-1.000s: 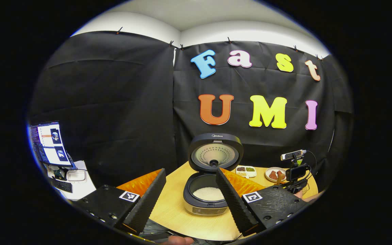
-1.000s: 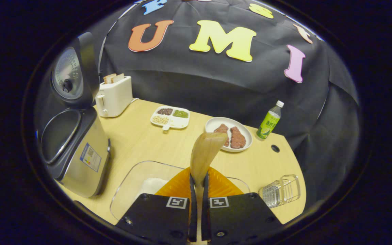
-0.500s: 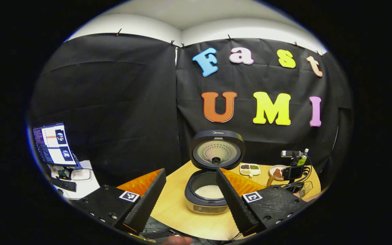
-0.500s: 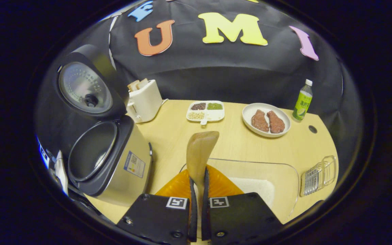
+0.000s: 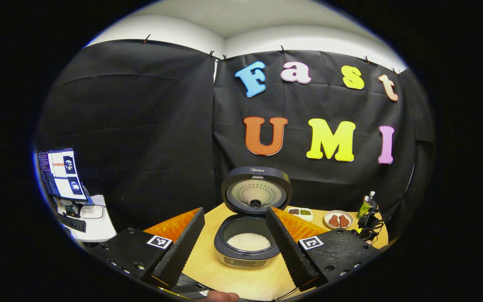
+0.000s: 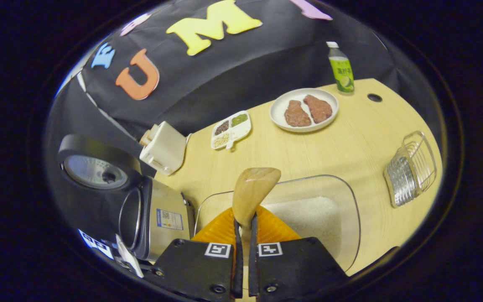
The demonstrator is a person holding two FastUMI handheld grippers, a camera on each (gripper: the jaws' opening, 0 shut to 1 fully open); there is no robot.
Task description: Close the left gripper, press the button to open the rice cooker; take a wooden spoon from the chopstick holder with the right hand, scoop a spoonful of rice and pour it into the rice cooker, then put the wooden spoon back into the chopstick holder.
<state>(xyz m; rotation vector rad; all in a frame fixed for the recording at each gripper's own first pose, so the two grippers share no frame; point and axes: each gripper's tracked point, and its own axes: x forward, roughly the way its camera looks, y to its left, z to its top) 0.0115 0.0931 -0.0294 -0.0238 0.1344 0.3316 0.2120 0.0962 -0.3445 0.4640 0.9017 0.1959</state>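
Two claws: the left claw (image 5: 235, 243) is spread wide with nothing between its ribbed black fingers; the right claw (image 6: 244, 256) is clenched on the wooden spoon (image 6: 251, 196).
Writing: a brand word sits on the lid edge of the rice cooker (image 5: 247, 228), too small for me to read surely; a sticker with a small code is on the steel side of it (image 6: 168, 219); the green bottle (image 6: 341, 69) has a label that I cannot read.
Worktop: pale wood grain (image 6: 329, 147), rounded edge, one small dark hole near the bottle.
Room: black cloth wall, white ceiling above; a lit monitor (image 5: 60, 174) stands at the far left.
Rice cooker: lid upright, white rice inside the dark pot.
Wooden spoon: smooth, bowl pointing up, above the clear rice tray (image 6: 342, 201).
Chopstick holder (image 6: 411, 167): wire, lying near the worktop edge, apart from the spoon.
Others: white toaster (image 6: 162, 147); divided dish of beans (image 6: 231, 129); round plate (image 6: 281, 119) with two brown pieces.
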